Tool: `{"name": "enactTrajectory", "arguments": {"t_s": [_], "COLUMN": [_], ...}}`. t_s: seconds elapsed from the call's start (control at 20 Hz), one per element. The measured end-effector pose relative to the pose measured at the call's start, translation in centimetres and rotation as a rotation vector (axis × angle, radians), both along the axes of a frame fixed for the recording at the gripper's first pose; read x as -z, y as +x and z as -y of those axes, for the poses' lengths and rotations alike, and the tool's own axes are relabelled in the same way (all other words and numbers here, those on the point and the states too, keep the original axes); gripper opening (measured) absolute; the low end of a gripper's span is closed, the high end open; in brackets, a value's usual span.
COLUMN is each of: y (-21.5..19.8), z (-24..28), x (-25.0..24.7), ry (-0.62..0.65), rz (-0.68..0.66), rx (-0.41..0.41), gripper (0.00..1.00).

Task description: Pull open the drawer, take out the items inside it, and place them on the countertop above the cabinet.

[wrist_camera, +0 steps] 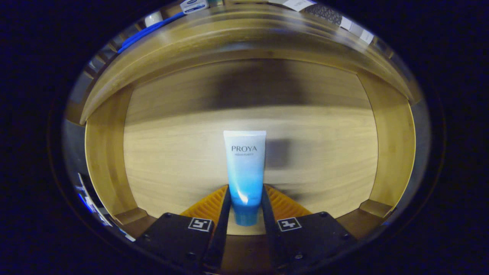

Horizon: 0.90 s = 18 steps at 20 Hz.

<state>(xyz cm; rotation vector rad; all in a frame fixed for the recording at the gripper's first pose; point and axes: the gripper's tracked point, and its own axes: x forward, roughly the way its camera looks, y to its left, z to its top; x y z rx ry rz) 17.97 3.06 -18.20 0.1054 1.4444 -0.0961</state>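
- While the gripper (246,193) points down into the open light wooden drawer (107,160), its two fingers stand one on each side of a white-to-blue plastic tube (245,168), down near its capped end.
- Both fingers press against the tube's sides, so the jaws are clamped on it, closed only as far as the tube's width allows.
- The tube points away from the fingers, cap end toward the gripper body and flat crimped end farthest ahead.
- I cannot tell whether the tube rests on the drawer's pale wooden floor or is raised a little above it; a soft dark shadow falls on the boards just beside it.
- The drawer's side walls rise to either side of the fingers, well apart from the tube, with small wooden corner blocks at the near ends.
- Beyond the drawer's far wall runs the rounded wooden edge of the countertop (229,34).
- Up on that countertop sits a small white item with a blue label (194,5), and something white and dark-patterned (324,12) lies farther along; both are too small to make out.
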Motion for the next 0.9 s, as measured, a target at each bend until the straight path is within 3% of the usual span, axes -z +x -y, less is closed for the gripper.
{"name": "enactTrajectory", "arguments": {"t_s": [0.1, 0.35, 0.9], "y": [-1.0, -3.0, -0.8], "z": [-0.7, -1.4, -2.3], "x": [0.2, -3.3, -14.3], "ry": [0.025, 0.048, 0.091], "rz": [-0.009, 0.034, 0.182], "rx": [0.009, -0.004, -0.021], "gripper": [0.47, 0.46, 0.46]}}
